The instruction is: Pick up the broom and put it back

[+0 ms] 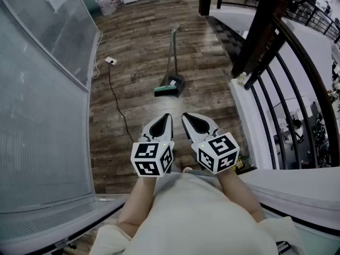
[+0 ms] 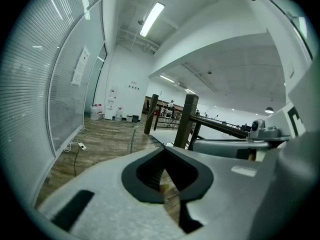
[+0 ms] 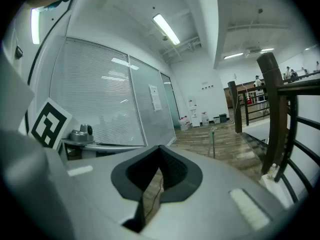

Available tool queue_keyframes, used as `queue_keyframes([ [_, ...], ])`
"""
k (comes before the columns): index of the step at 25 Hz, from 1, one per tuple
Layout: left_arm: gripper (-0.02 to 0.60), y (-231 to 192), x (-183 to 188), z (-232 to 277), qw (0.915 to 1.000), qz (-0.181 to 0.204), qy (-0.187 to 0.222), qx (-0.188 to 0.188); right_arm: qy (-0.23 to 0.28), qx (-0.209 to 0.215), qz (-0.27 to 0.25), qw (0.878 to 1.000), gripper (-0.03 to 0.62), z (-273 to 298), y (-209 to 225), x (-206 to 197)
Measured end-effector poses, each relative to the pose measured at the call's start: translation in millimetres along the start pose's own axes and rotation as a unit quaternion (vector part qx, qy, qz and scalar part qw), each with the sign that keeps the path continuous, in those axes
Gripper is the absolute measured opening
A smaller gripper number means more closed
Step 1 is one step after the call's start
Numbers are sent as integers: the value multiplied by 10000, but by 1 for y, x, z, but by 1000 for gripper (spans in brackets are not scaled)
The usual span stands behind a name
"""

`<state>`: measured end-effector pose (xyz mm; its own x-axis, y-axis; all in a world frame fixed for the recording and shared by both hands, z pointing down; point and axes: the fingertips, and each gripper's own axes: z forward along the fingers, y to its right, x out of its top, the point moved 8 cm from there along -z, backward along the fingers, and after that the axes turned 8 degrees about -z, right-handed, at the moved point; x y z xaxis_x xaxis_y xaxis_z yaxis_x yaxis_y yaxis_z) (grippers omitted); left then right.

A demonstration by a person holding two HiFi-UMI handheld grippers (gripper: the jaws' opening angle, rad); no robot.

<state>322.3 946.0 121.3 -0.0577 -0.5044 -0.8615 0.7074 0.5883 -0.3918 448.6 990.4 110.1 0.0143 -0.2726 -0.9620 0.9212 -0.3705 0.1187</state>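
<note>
Head view: the left gripper (image 1: pixel 167 116) and right gripper (image 1: pixel 185 116) sit side by side out front, both pinched together with nothing in them. The broom (image 1: pixel 166 91) stands upright on the wood floor (image 1: pixel 133 31), well apart from both.

Left gripper view: jaws meet at the tips, empty, with the broom handle far ahead.

Right gripper view: same deal, closed on nothing.
</note>
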Motion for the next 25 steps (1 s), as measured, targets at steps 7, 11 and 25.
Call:
queue_keyframes([
  [7,2,9,-5,-2,10000,29,0,31,-17,87,-57,9999,5,-7,1,-3],
  [11,2,9,-5,-4,10000,30,-1,73,180,213,121,9995,5,-8,2,-1],
  [25,2,6,-4,9,9998,-44,-5,200,235,373,464,9979,5,-4,14,-4],
])
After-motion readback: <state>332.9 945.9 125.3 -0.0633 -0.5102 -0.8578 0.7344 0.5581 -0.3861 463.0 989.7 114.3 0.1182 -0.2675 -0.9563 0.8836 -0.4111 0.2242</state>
